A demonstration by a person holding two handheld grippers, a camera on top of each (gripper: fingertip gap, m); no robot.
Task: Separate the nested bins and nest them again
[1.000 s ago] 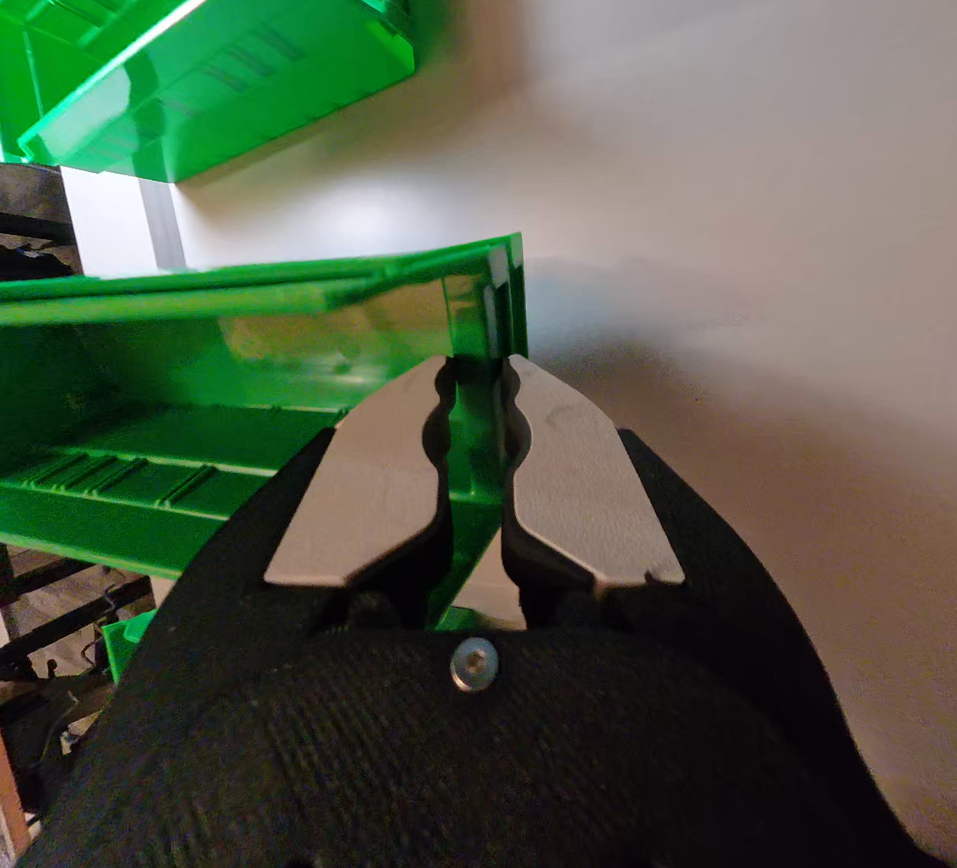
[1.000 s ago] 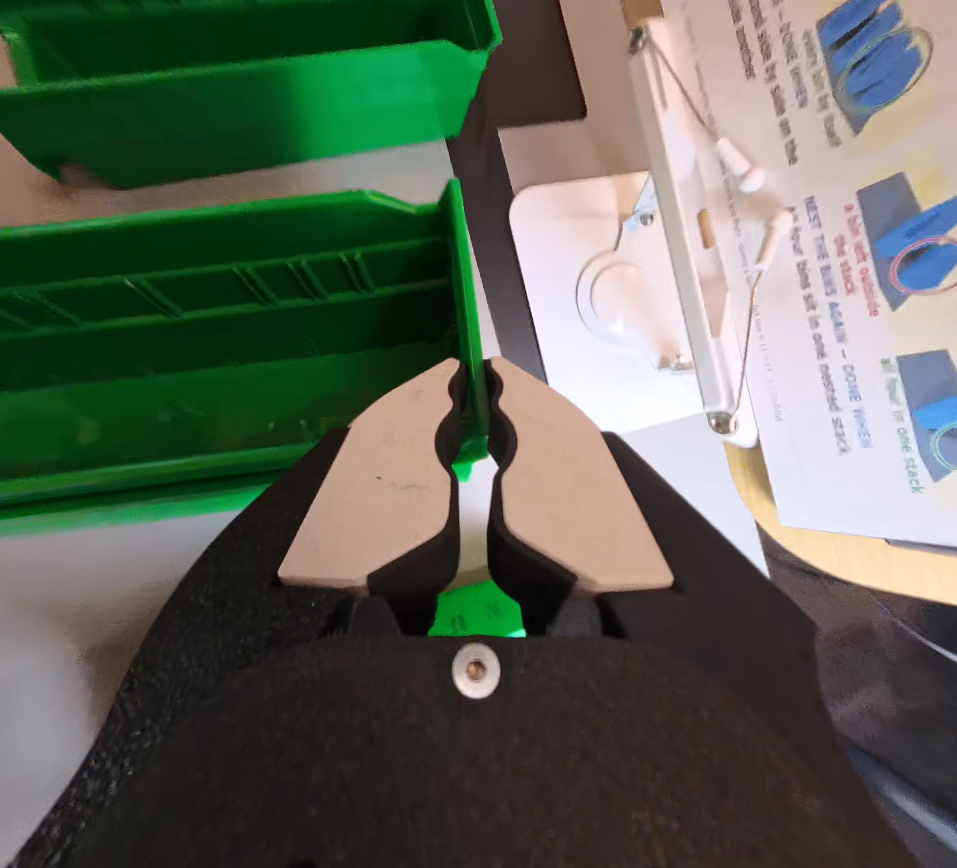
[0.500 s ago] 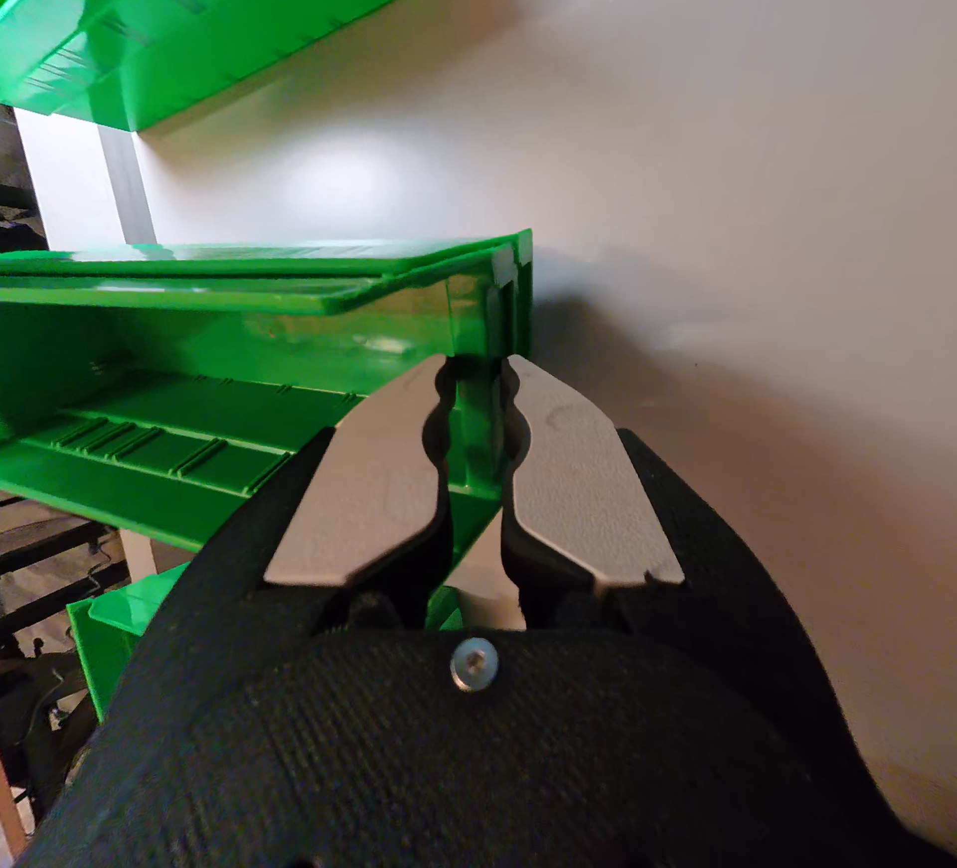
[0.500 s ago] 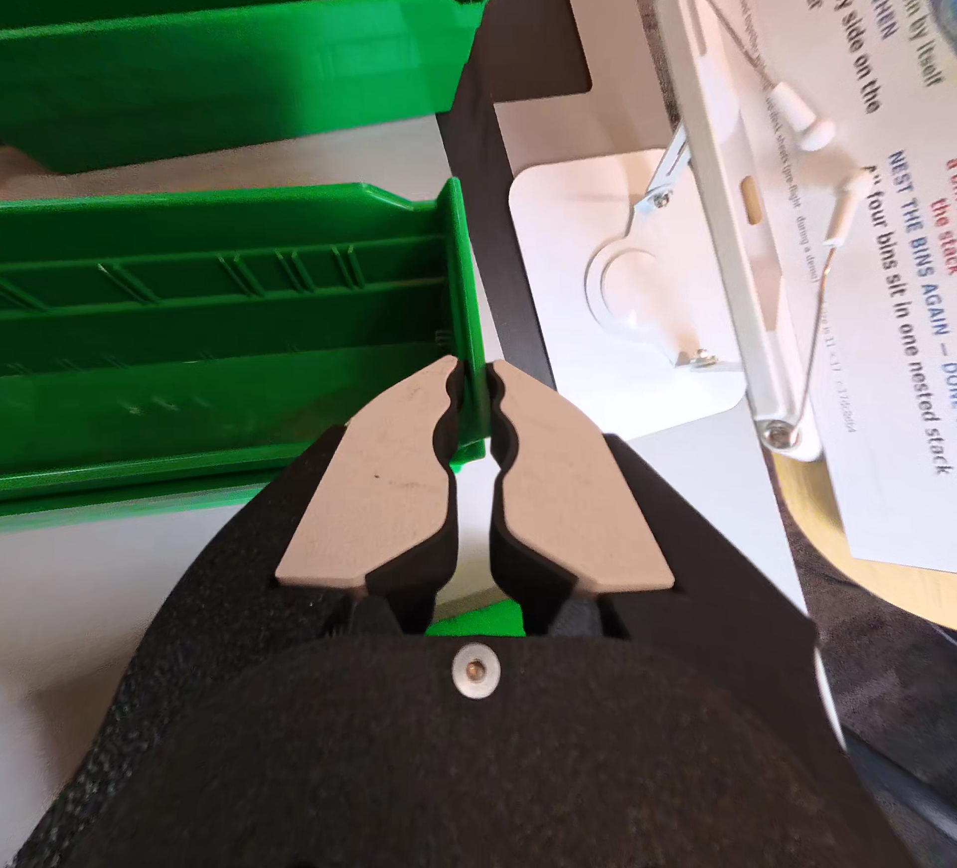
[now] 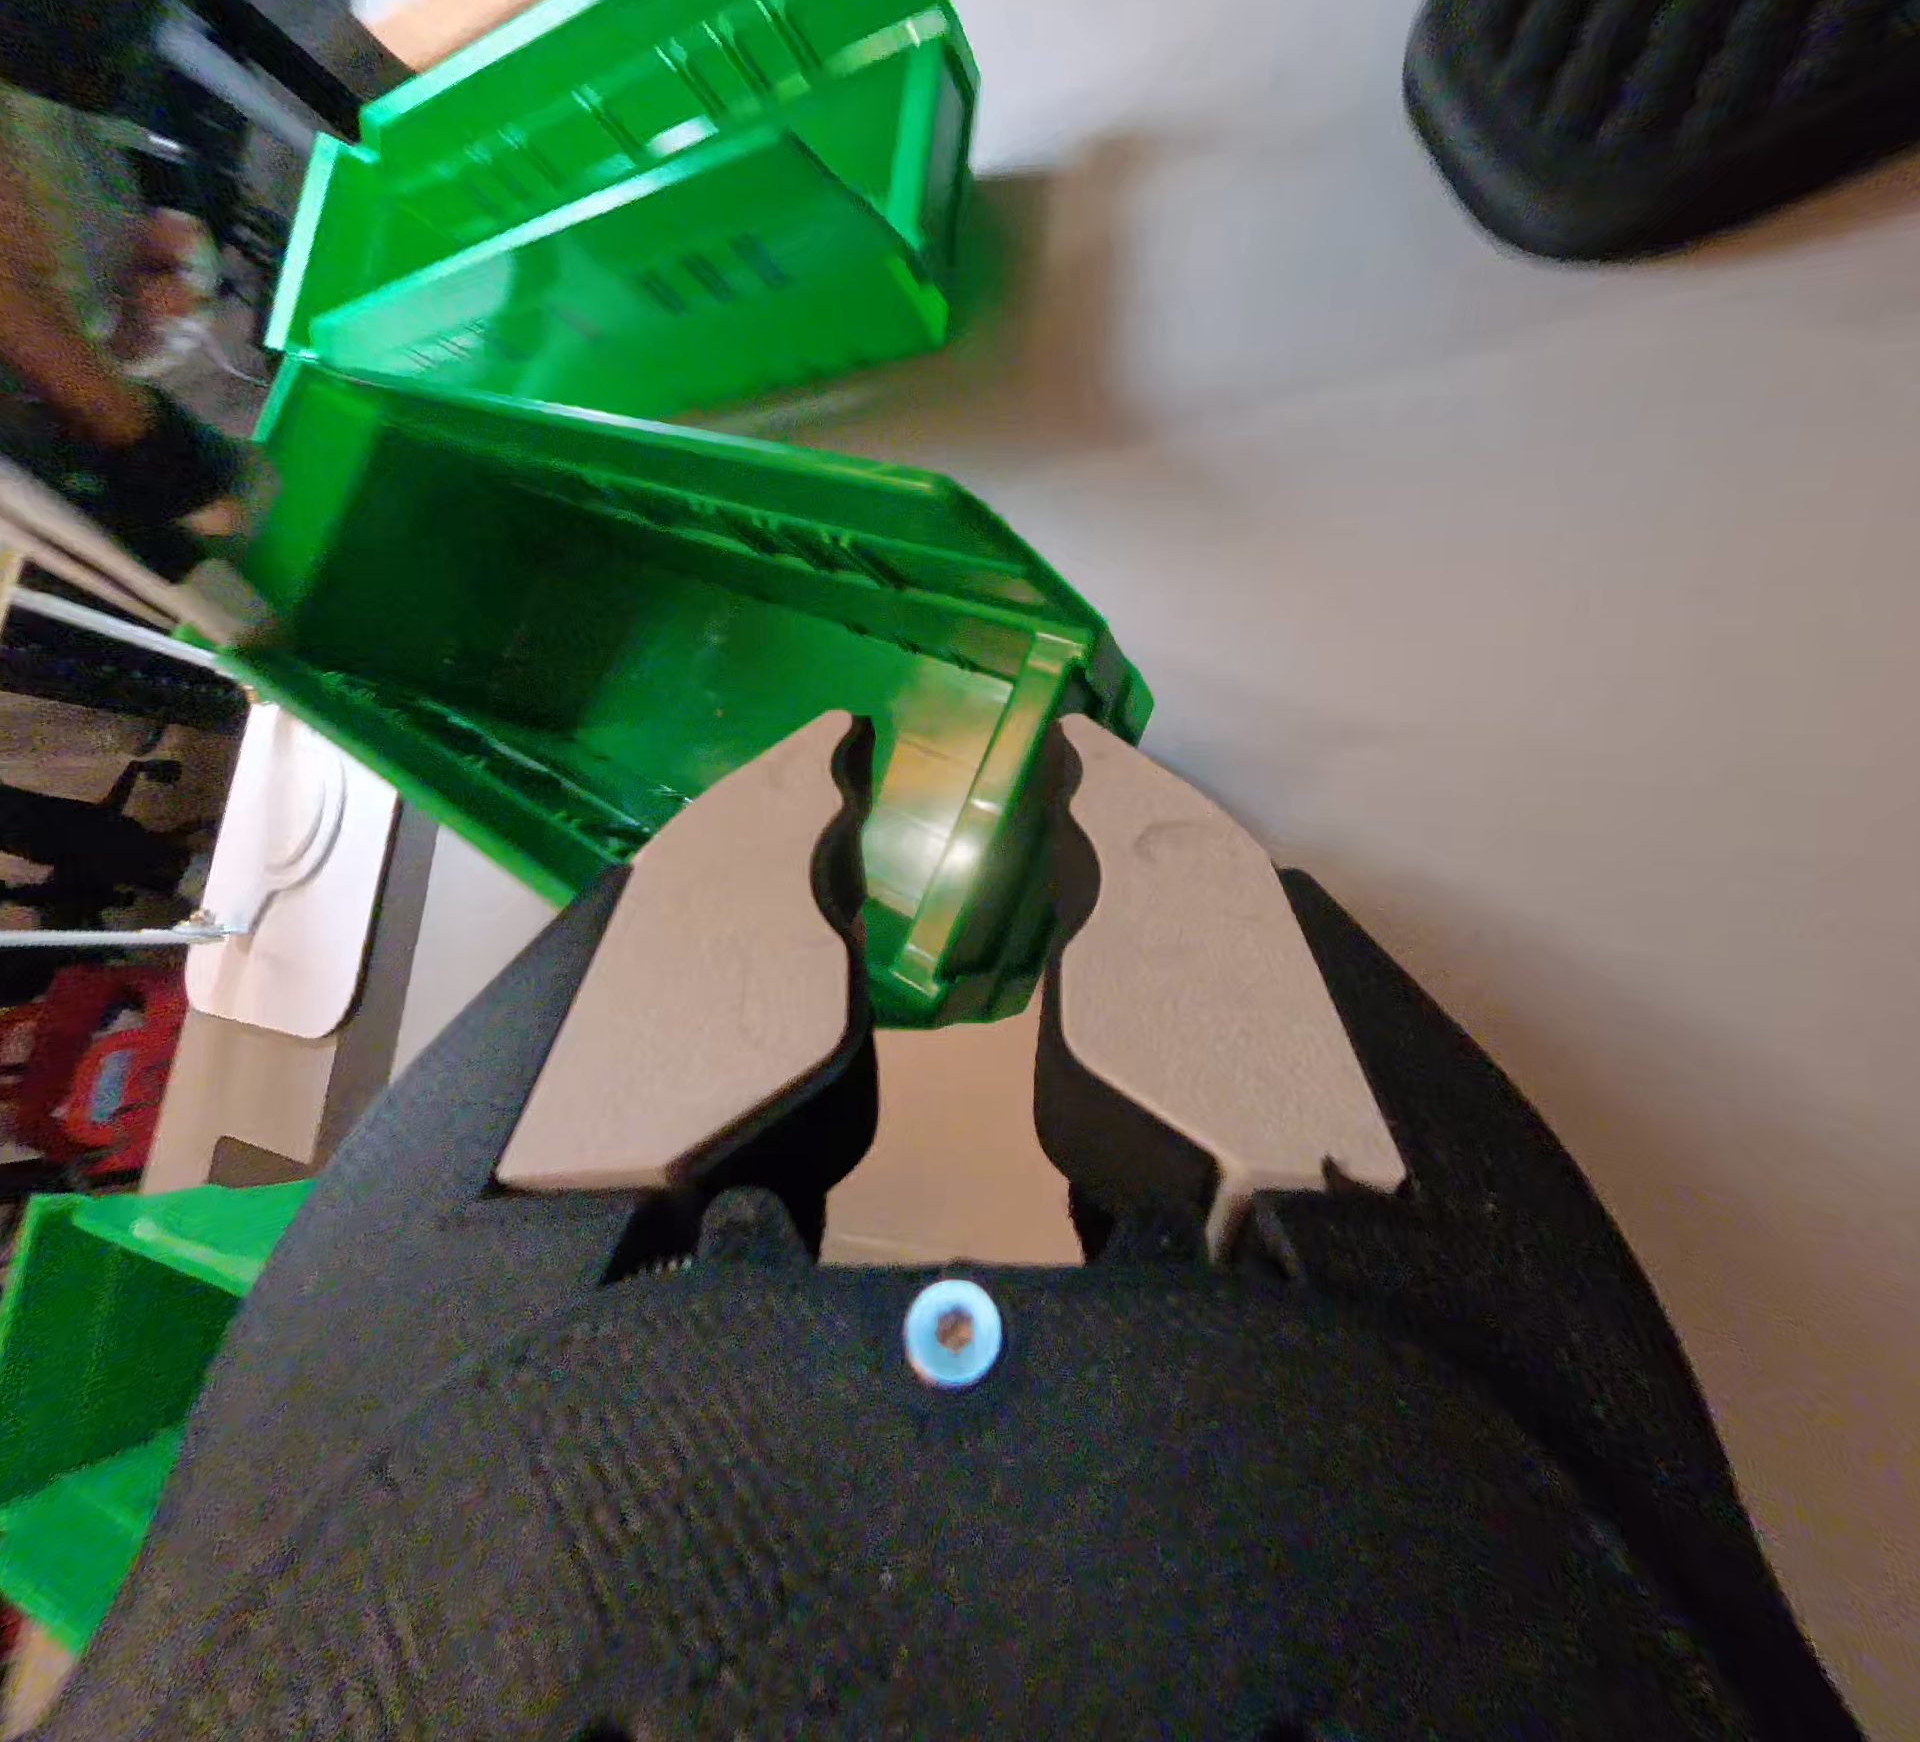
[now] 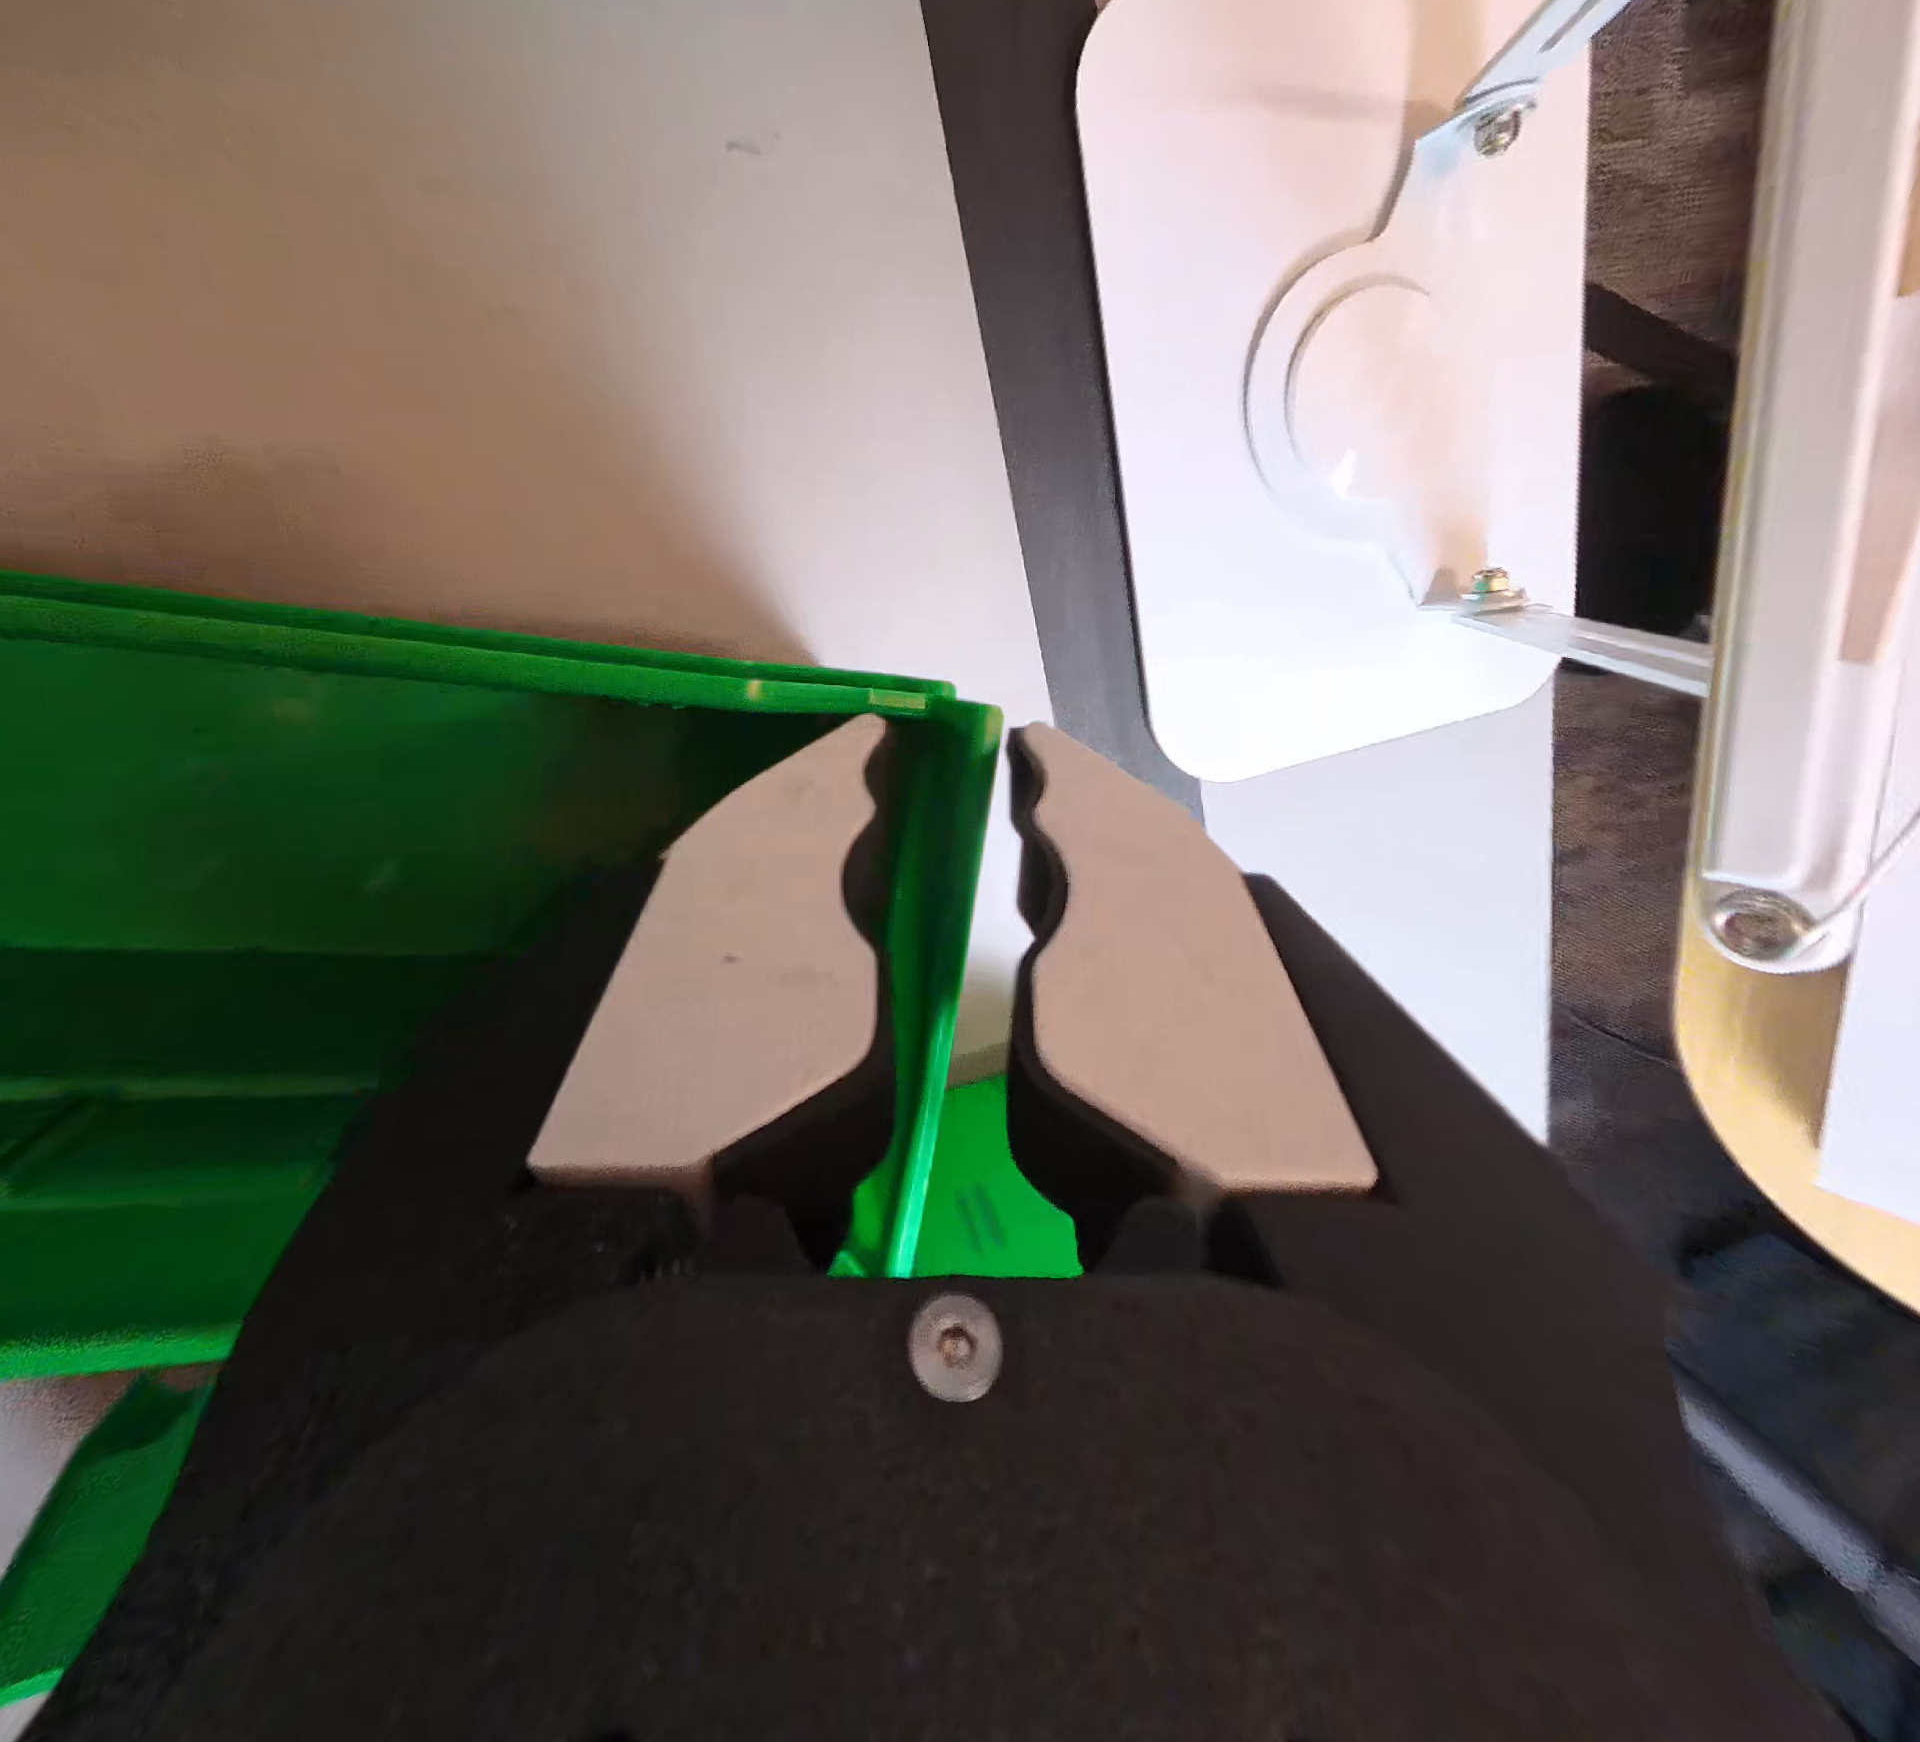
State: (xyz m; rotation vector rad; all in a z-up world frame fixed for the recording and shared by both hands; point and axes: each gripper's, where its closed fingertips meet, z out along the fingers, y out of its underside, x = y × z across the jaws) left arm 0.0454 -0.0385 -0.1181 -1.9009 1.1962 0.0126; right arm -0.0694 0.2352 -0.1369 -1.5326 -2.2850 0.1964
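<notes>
A long green bin [image 5: 623, 653] lies on the white table [image 5: 1455, 653]. My left gripper [image 5: 956, 726] is open, and the bin's near end wall [image 5: 977, 840] stands loosely between its fingers. In the right wrist view the bin [image 6: 312, 809] fills the left, and two rims run close together along its far side. My right gripper [image 6: 948, 728] is open around its other end wall [image 6: 935, 913]. That wall rests against the left finger [image 6: 748, 965], and a gap shows before the right finger [image 6: 1164, 986].
A second green bin [image 5: 623, 186] stands behind on the table and part of another [image 5: 104, 1329] shows at the lower left. A black ribbed object [image 5: 1662, 30] lies at the far right. A white stand plate [image 6: 1299, 342] and a round wooden table [image 6: 1766, 1121] sit beyond the table's edge. One gripper's finger ends stand about 30 cm off the other's. The black ribbed object [image 5: 1662, 30] lies some 25 cm from my left tips, 45 cm from my right tips.
Both grippers have opened and let go of the bin's end walls. Both views have swung, and the left view now looks down the length of the bin.
</notes>
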